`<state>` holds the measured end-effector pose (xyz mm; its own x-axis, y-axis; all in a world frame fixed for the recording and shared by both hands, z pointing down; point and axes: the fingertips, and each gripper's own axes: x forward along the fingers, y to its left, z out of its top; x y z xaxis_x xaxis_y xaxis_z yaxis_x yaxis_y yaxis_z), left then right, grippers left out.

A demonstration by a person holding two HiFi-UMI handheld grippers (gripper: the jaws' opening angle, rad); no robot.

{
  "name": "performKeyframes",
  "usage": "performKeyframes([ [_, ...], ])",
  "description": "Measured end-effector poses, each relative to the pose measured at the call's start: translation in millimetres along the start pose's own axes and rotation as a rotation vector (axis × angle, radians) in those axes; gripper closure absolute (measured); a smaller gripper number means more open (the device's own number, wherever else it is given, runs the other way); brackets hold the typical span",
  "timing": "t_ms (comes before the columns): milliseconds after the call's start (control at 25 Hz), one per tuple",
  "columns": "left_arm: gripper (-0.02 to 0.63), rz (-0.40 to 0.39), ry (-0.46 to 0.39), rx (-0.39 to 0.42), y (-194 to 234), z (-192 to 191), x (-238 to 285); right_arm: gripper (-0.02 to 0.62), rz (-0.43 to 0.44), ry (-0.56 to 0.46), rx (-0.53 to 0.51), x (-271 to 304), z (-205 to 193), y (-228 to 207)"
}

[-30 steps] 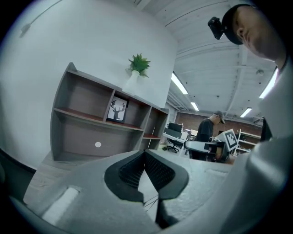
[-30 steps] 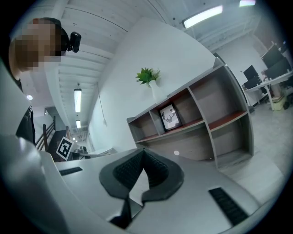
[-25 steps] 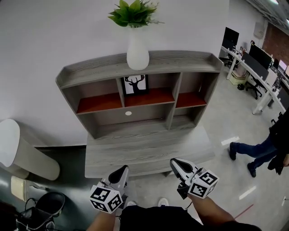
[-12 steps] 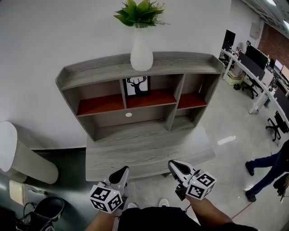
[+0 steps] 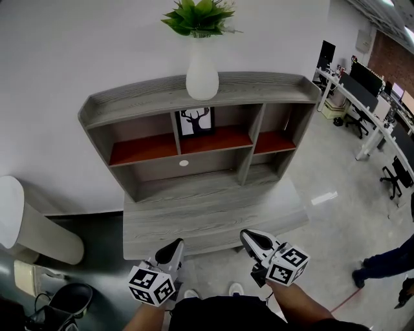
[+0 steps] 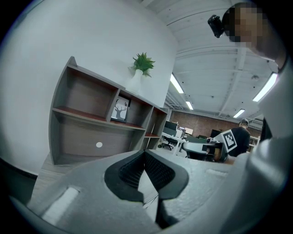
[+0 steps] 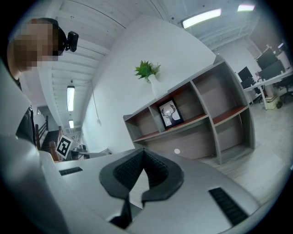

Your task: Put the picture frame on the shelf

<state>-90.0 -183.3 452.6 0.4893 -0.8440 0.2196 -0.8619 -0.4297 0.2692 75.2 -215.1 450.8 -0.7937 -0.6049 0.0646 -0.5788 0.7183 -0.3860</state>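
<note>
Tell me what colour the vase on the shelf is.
The vase is white, seen best in the head view.

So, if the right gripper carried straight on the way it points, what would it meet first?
Probably the shelf unit, around its lower open bay beneath the picture frame; nothing shows in between, though depth is hard to judge.

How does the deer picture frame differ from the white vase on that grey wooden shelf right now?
The black-edged deer picture frame stands inside the middle upper compartment of the grey wooden shelf, on its reddish board; the white vase stands on the top board. The frame is flat and rectangular; the vase is rounded and holds a green plant. Both stand upright near the shelf's middle.
</note>
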Motion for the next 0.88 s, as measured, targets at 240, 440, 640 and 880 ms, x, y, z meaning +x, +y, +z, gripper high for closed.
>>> performKeyframes([
  [240,0.597,0.002,-0.005,0.000,1.0,-0.2,-2.9,0.581,0.011,-0.005,-0.007,1.7,-0.2,4.6],
  [440,0.597,-0.001,-0.007,-0.001,-0.2,1.0,-3.5,0.581,0.004,0.002,-0.010,0.8,0.4,5.6],
  [640,0.597,0.000,-0.007,-0.001,1.5,0.5,-4.3,0.581,0.005,0.000,-0.009,1.7,-0.6,4.6],
  [880,0.597,0.001,-0.007,0.002,2.8,0.9,-6.0,0.581,0.008,0.008,-0.014,2.8,-0.8,6.9],
])
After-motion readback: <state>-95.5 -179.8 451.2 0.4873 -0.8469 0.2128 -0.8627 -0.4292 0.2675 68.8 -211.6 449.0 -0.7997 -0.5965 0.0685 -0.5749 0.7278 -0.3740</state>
